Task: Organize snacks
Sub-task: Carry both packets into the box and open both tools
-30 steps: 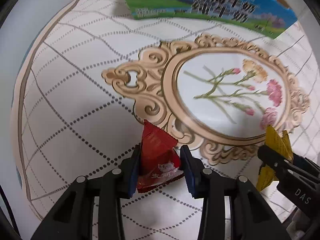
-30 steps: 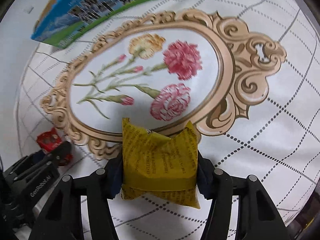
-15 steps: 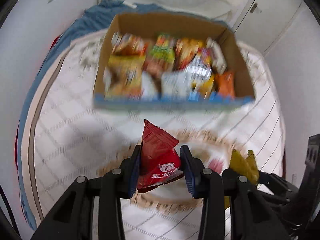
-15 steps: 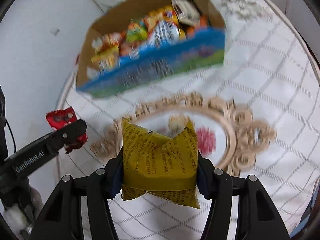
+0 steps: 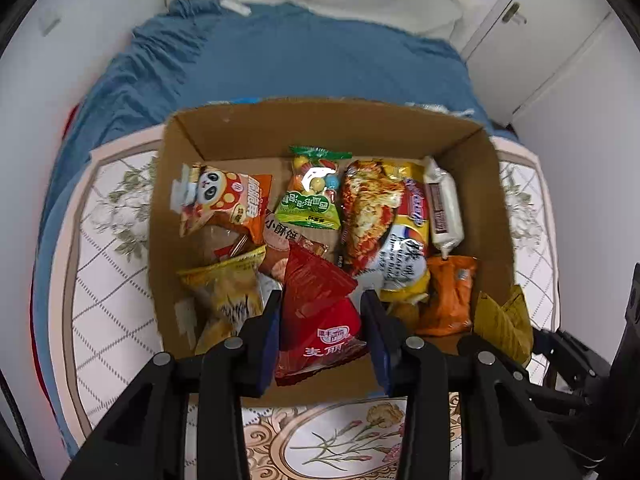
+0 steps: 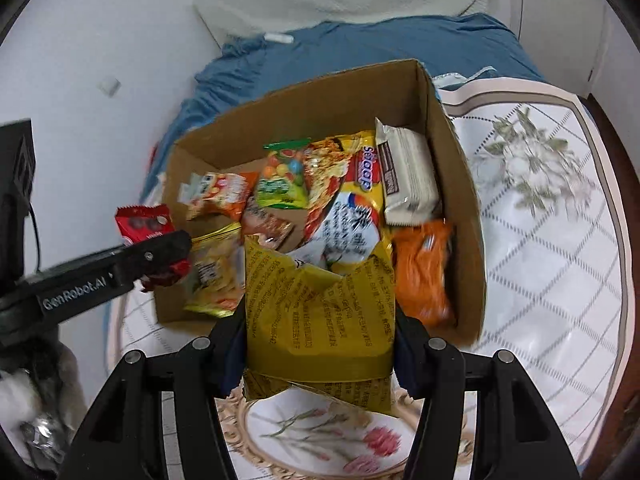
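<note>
Both claws hold packets over the snack box
Left view: left claw (image 5: 320,330) clamps a red packet (image 5: 318,320) above the box (image 5: 320,128), packed with snacks, on a bed. Right view: right claw (image 6: 318,340) grips a yellow packet (image 6: 318,320) at the box's near edge, hiding snacks behind
</note>
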Demonstrator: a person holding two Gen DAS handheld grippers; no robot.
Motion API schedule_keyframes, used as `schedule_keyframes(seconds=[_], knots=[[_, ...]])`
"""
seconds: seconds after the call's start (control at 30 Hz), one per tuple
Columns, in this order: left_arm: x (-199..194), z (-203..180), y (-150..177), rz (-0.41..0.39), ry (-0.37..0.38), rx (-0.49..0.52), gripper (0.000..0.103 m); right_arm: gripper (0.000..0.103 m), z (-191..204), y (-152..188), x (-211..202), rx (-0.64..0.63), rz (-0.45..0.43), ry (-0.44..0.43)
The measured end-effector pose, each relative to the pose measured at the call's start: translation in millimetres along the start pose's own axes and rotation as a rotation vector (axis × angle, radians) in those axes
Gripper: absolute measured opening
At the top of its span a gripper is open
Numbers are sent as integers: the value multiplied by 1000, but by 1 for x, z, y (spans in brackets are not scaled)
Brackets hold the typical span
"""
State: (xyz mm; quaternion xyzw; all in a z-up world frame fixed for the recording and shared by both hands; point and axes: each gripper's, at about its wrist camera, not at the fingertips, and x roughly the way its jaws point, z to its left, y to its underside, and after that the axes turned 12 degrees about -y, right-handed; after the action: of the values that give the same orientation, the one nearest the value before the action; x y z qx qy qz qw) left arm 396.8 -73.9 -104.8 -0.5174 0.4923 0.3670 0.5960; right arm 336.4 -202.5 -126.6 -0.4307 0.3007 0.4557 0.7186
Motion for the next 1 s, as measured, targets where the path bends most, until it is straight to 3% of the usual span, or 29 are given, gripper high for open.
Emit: schedule_keyframes(seconds=[0.23, 0.43, 0.5, 0.53, 0.57, 0.6, 0.67, 1.0], knots=[[60, 6, -31, 190, 72, -43, 36, 62, -16, -38, 48, -10, 119, 89], [86, -2, -33, 254, 78, -40, 36, 62, -23, -52, 72, 3, 170, 113], [92, -1, -31, 262, 57, -48, 38, 67, -24, -55, 79, 3, 192, 111], [95, 0, -29, 272, 56, -57, 41, 71, -25, -56, 83, 2, 209, 128], [98, 2, -28, 281, 58, -66, 45, 88, -27, -58, 88, 0, 234, 158], [100, 4, -26, 285, 60, -72, 59, 98, -27, -58, 90, -1, 245, 173], [101, 5, -22, 274, 36, -63, 80, 98, -26, -58, 91, -17, 247, 185], [93, 15, -5, 213, -9, -61, 92, 98, -38, -59, 89, -14, 243, 225]])
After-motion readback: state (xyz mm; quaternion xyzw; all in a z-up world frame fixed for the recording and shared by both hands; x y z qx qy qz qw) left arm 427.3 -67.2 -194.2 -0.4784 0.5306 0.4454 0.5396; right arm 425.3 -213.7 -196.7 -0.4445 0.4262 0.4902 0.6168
